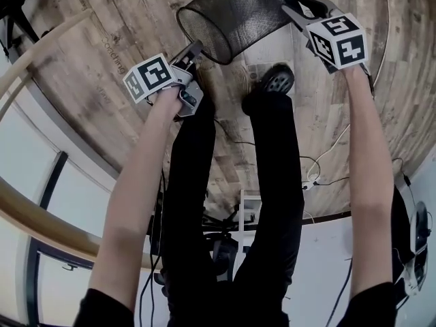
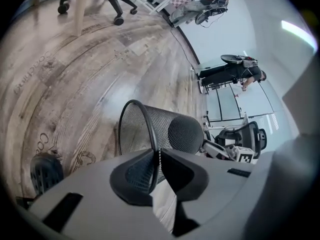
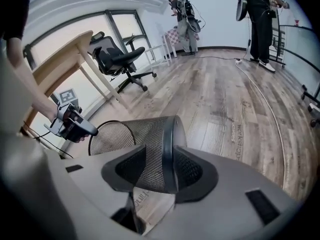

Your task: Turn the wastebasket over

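Note:
The black wire-mesh wastebasket (image 1: pixel 235 16) lies on its side, held off the wooden floor, its open mouth toward the left of the head view. My left gripper (image 1: pixel 194 50) is shut on the rim of the mouth; in the left gripper view the rim wire (image 2: pixel 150 149) runs between the jaws. My right gripper (image 1: pixel 289 9) clamps the closed bottom end. In the right gripper view the basket's base band (image 3: pixel 167 149) sits between both pads, and the left gripper (image 3: pixel 75 126) shows at the far mouth.
The person's black trouser legs and a shoe (image 1: pixel 272 80) stand just below the basket. Cables (image 1: pixel 313 176) trail over the floor. A wooden table (image 3: pixel 65 59) and an office chair (image 3: pixel 120 59) stand behind, and people (image 3: pixel 260 19) stand at the far wall.

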The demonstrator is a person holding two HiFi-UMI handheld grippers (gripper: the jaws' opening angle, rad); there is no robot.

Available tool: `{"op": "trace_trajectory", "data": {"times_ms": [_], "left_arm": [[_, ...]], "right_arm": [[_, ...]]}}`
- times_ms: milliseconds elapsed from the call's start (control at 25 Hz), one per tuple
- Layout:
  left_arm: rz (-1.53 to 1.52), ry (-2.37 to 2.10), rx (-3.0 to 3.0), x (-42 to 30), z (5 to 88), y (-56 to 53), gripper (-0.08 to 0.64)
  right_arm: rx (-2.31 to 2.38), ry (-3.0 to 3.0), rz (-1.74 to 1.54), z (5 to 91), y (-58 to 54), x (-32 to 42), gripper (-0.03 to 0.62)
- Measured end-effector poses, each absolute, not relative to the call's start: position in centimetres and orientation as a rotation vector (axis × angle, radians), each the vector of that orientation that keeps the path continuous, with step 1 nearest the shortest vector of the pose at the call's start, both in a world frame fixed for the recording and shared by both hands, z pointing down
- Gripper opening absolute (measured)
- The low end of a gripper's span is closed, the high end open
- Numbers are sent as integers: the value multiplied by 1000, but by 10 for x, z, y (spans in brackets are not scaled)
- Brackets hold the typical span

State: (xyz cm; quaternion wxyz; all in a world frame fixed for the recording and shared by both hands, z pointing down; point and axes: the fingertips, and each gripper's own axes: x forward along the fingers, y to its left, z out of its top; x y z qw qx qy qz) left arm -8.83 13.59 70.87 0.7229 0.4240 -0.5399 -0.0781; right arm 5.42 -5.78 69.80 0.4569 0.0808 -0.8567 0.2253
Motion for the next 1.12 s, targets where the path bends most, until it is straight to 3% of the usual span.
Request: {"op": "trace_trajectory", "data": {"times_ms": [760,1120], "left_arm": [[-245,-1132,1095,-65,736,42,57],[-183,-1143,1065,-61,758,60,72]], "right_arm": [[268,-2221,307,638,-146,48,184],[257,-2286,293,626,-129,31,172]]}}
